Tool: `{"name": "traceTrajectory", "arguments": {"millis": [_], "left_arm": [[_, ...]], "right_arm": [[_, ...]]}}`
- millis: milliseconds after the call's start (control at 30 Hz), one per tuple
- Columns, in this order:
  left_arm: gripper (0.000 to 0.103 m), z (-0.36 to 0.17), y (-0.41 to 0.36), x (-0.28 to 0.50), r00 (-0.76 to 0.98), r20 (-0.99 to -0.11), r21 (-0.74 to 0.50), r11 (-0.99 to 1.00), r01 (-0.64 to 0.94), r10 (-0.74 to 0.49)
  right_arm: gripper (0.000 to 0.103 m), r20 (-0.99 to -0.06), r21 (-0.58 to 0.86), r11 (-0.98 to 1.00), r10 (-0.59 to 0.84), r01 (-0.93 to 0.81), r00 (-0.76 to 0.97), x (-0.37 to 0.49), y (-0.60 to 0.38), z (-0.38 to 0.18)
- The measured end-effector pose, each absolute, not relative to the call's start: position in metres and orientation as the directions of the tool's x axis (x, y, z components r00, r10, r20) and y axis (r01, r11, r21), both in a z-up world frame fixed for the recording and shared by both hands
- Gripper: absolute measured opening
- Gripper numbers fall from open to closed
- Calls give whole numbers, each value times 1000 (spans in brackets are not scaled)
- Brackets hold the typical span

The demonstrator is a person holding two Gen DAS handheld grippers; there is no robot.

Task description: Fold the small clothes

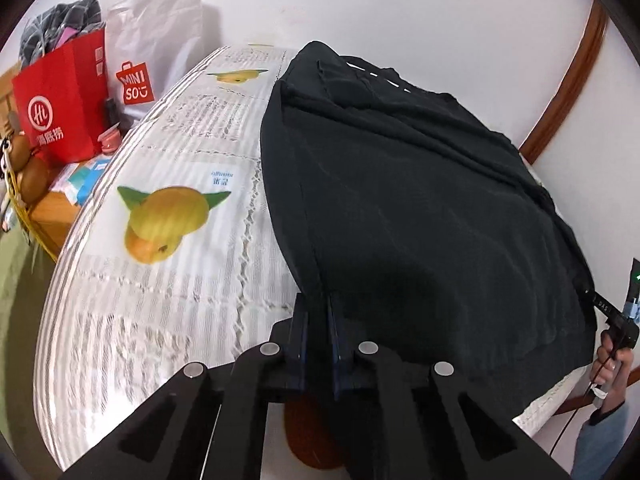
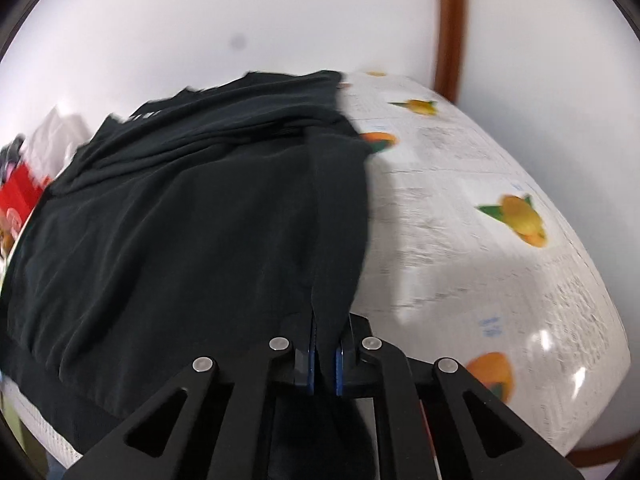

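A black garment (image 1: 420,200) lies spread over a table with a white cloth printed with fruit (image 1: 160,216). My left gripper (image 1: 318,308) is shut on the garment's near left edge. In the right wrist view the same black garment (image 2: 192,220) covers the left half of the table, and my right gripper (image 2: 326,344) is shut on its near right edge, with a fold of fabric running up from between the fingers. The right gripper also shows at the far right of the left wrist view (image 1: 616,320), held in a hand.
A red paper bag (image 1: 60,108) and a white Miniso bag (image 1: 148,52) stand at the table's far left, beside a wooden stand with small items (image 1: 52,200). A white wall with brown trim (image 1: 568,72) lies behind. The tablecloth (image 2: 480,240) shows right of the garment.
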State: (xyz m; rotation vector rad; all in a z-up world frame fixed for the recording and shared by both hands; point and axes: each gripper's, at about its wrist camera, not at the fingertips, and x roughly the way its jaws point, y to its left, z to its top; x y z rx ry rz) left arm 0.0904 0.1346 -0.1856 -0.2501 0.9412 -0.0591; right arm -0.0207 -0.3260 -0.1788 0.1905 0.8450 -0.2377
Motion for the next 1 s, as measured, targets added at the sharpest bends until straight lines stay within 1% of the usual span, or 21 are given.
{"name": "traceTrajectory", "arguments": {"millis": [33, 67, 100, 133, 167, 200, 267, 333, 433, 500, 533, 567, 600, 633, 700, 767, 900, 1000], "left_arm": [[9, -187, 132, 88, 586, -794, -234, 971, -50, -161], [13, -188, 130, 86, 588, -794, -224, 974, -44, -156], [13, -187, 127, 83, 595, -791, -207, 978, -38, -144], [14, -187, 124, 80, 596, -791, -192, 981, -25, -139], [19, -187, 122, 79, 593, -792, -186, 983, -12, -143], [21, -186, 119, 76, 587, -794, -189, 982, 10, -159], [35, -185, 117, 73, 582, -792, -201, 979, 37, -185], [38, -185, 114, 70, 584, -789, -200, 978, 52, -192], [37, -186, 107, 65, 598, -785, -171, 984, 39, -160], [35, -187, 102, 65, 601, -787, -150, 988, 33, -140], [25, -187, 99, 65, 602, -792, -118, 993, 22, -108], [15, -186, 98, 65, 601, -795, -99, 995, 15, -88], [11, -186, 97, 65, 599, -796, -99, 995, 7, -84], [10, -186, 99, 65, 598, -796, -114, 993, 0, -91], [9, -183, 104, 64, 599, -794, -138, 990, -7, -107], [9, -177, 107, 59, 613, -781, -152, 988, -2, -119], [9, -158, 107, 38, 651, -738, -185, 981, 59, -178], [9, -146, 103, 28, 685, -706, -169, 982, 83, -180]], "right_arm": [[7, -761, 92, 954, -118, 287, 638, -22, -331, -180], [8, -765, 103, 952, -110, 288, 635, -25, -333, -181], [9, -764, 98, 953, -113, 288, 635, -29, -333, -181], [16, -766, 93, 955, -113, 282, 633, -34, -332, -180], [26, -769, 90, 955, -113, 281, 629, -38, -332, -179], [30, -770, 90, 957, -109, 276, 628, -45, -331, -179], [41, -769, 92, 961, -99, 263, 632, -56, -328, -179], [47, -765, 73, 967, -102, 244, 636, -64, -321, -181], [52, -750, 34, 966, -144, 255, 646, -66, -311, -185], [50, -744, 24, 967, -152, 253, 650, -64, -305, -186], [42, -742, 16, 969, -154, 246, 653, -62, -301, -186], [27, -740, 14, 973, -146, 232, 657, -61, -297, -186], [17, -738, 17, 975, -138, 223, 660, -59, -295, -185], [9, -737, 7, 975, -146, 223, 660, -58, -293, -184], [8, -735, -9, 976, -155, 219, 660, -59, -292, -182], [7, -719, 17, 974, -145, 226, 680, -66, -298, -173], [7, -692, 51, 971, -134, 233, 709, -81, -307, -155], [7, -678, 34, 975, -138, 219, 722, -87, -302, -143]]}}
